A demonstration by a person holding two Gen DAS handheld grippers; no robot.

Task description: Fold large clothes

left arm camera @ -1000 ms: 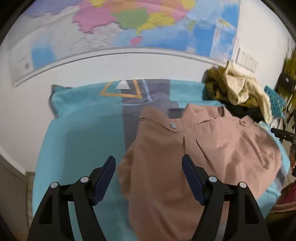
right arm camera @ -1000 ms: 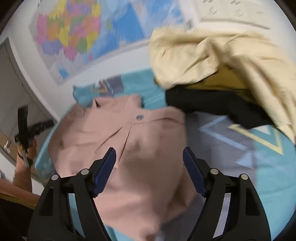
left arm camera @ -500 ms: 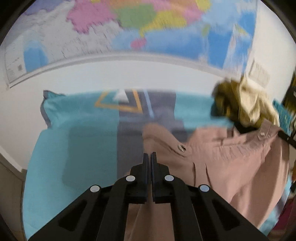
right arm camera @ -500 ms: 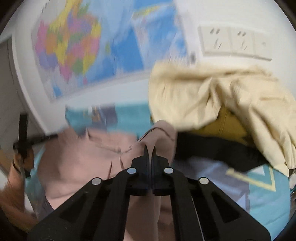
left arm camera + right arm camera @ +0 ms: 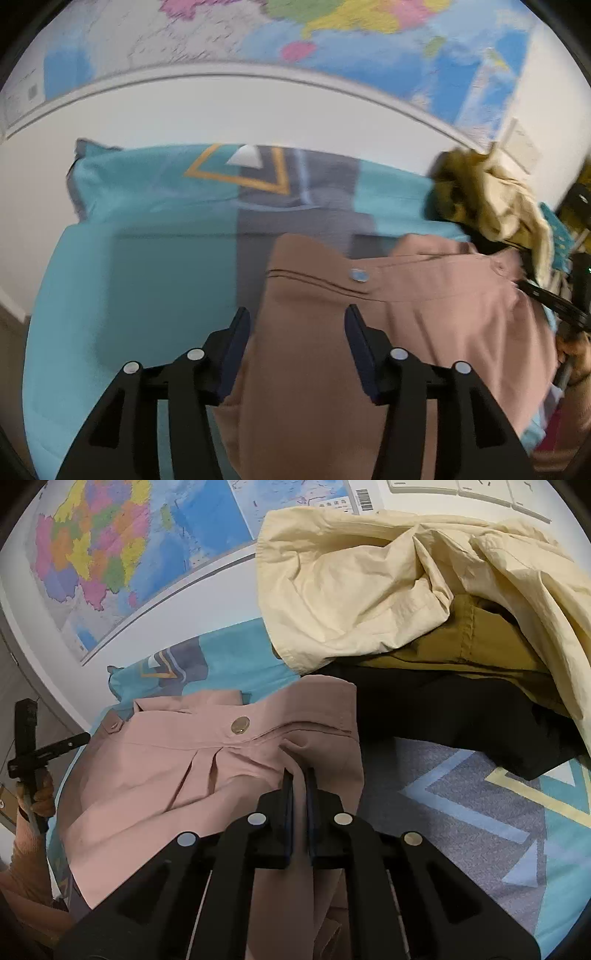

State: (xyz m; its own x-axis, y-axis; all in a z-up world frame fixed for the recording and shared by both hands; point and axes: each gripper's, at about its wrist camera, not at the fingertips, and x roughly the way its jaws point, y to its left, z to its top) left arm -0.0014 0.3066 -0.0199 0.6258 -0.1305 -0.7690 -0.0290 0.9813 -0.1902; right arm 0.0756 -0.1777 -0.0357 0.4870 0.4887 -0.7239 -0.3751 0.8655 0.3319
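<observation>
- The pink garment [image 5: 207, 775], with a waistband and a button [image 5: 240, 725], lies spread on the teal-and-grey patterned bed cover [image 5: 140, 280]. Its waistband runs roughly across the view, away from the person.
- The left claw [image 5: 297, 336] has just been opening. Its jaws now stand apart over the garment's left edge, and the cloth lies below them with no pad pressing on it, so that side is released.
- The right claw [image 5: 299, 790] is clenched on a pinch of pink fabric just below the waistband, near the garment's right edge. Its jaws have eased a hair, yet the cloth sits pinched between the pads.
- The pile of cream, mustard and black clothes [image 5: 424, 627] sits just beside that right edge, touching or nearly so.
- Judged from this, the right hand alone has the garment. Any fold would carry that right side leftward across the waistband's long axis, toward the free left claw, which sits nearer the far edge.
</observation>
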